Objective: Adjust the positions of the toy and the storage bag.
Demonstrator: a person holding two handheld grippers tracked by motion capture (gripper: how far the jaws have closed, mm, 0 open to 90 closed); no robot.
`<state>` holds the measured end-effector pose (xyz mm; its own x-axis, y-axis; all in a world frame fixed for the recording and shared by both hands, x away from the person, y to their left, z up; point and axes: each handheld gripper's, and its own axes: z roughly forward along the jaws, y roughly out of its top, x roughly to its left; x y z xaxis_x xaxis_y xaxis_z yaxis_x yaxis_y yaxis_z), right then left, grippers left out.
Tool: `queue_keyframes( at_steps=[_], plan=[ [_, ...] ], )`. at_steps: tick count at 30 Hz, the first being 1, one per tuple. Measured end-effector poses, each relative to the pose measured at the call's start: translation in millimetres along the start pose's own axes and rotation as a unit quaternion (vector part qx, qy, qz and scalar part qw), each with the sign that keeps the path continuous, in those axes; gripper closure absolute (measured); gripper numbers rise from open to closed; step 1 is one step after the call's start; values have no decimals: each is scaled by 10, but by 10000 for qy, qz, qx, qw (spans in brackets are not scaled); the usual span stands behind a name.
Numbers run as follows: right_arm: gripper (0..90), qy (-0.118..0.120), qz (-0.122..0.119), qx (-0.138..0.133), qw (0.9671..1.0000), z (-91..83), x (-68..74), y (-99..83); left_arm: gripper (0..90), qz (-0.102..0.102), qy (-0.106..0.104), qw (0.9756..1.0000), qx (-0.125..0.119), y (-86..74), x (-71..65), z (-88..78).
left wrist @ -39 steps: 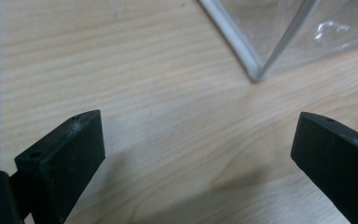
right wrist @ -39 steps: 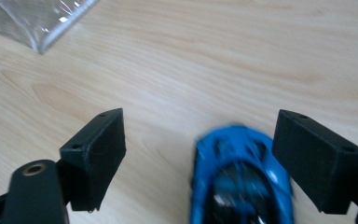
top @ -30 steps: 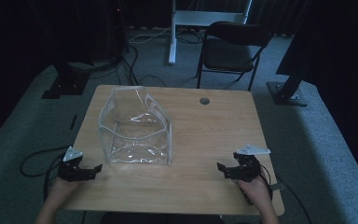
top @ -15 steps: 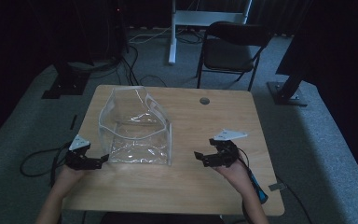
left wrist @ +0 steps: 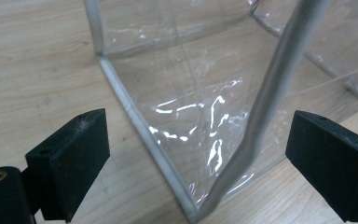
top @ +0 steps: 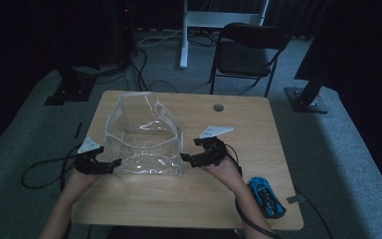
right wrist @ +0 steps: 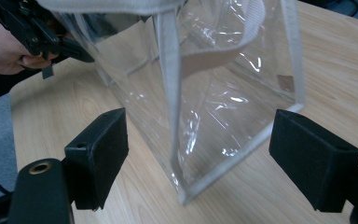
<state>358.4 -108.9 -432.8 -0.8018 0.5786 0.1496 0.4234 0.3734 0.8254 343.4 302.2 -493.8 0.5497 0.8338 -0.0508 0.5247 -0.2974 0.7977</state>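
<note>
High view: the clear, grey-trimmed, open-topped plastic bag [top: 144,142] stands left of centre on the wooden table [top: 238,124], flanked by the spread-jawed left gripper [top: 98,164] at its 8 o'clock corner and the spread-jawed right gripper [top: 199,158] at 4 o'clock.

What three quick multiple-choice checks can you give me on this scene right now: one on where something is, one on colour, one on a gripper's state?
1. Where does the toy car lie?
A. inside the clear bag
B. near the table's front right corner
C. on the chair

2. What colour is the toy car?
A. red
B. yellow
C. blue

3. How are the left gripper's jaws?
A. wide open at the bag's corner
B. shut on the bag's trim
C. shut on the toy car

Answers: 1 B, it sits on the table by the person's right forearm, outside the clear bag. 2 C, its body is blue. 3 A, the left gripper view has both jaws apart with the bag's corner between them.
</note>
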Motion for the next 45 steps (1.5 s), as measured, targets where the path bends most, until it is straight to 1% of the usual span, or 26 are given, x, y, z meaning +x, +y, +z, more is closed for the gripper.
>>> queue_keyframes(
  at_steps=[1,2,4,5,6,8,9,10,12,13,15,17,19,21,22,23,24,26,29,30,31,34,36,38,39,45],
  plan=[
    [199,41,18,14,10000,31,-5,22,110,15,15,10000,-21,8,-4,5],
    [216,89,23,23,10000,59,-8,41,151,19,-14,10000,-24,16,-4,11],
    [231,110,38,40,9999,121,-7,77,151,-23,-58,10000,-45,29,-4,28],
    [231,110,38,40,9999,121,-7,77,152,-23,-58,10000,-45,29,-4,28],
    [234,161,37,54,9998,145,-3,90,152,-21,-96,9999,-60,33,-6,41],
    [280,224,-3,54,9997,203,15,116,153,-25,-85,9999,-47,34,-16,59],
    [317,255,-19,43,9997,218,25,124,153,-6,-42,10000,-46,33,-21,66],
    [375,263,-17,20,9997,231,31,132,153,-7,-46,10000,-69,33,-24,68],
    [469,254,13,-26,9997,246,38,147,219,-67,-89,9998,-140,34,-25,62],
    [516,268,27,-69,9996,249,36,152,228,-86,-119,9998,-142,37,-22,60],
    [590,283,18,-112,9995,243,36,158,287,-76,-171,9997,-163,38,-29,60],
    [652,323,-72,-126,9994,235,44,159,355,-23,-234,9996,-180,38,-47,54],
    [740,307,-187,-96,9993,227,65,158,429,36,-226,9995,-231,35,-76,48],
    [776,247,-313,-91,9992,219,83,154,516,95,-239,9993,-271,32,-104,45],
    [793,219,-336,-81,9992,215,91,151,561,122,-279,9991,-283,33,-114,45],
    [807,211,-364,-82,9991,210,94,149,614,152,-269,9991,-289,35,-131,47],
    [823,178,-386,-80,9991,203,98,144,627,157,-250,9992,-281,37,-138,48],
    [834,183,-368,-82,9991,195,102,140,682,128,-232,9993,-266,42,-151,46],
    [841,52,-358,-94,9993,173,106,131,801,101,-181,9993,-326,44,-174,32],
    [844,17,-353,-105,9993,162,101,126,833,84,-184,9992,-346,47,-180,29],
    [845,-1,-343,-122,9993,149,94,118,845,89,-181,9992,-358,50,-188,31],
    [846,-2,-280,-148,9995,112,59,89,858,92,-201,9992,-336,72,-225,61],
    [846,-6,-275,-149,9995,100,49,81,861,92,-201,9992,-336,72,-225,61],
    [846,-73,-255,-139,9996,53,22,63,868,138,-234,9991,-341,114,-298,119],
    [846,-107,-260,-138,9995,36,11,56,869,175,-243,9990,-324,122,-318,134],
    [846,-242,-186,-150,9994,-87,-70,-6,871,215,-393,9985,-313,179,-418,217]
  ],
)
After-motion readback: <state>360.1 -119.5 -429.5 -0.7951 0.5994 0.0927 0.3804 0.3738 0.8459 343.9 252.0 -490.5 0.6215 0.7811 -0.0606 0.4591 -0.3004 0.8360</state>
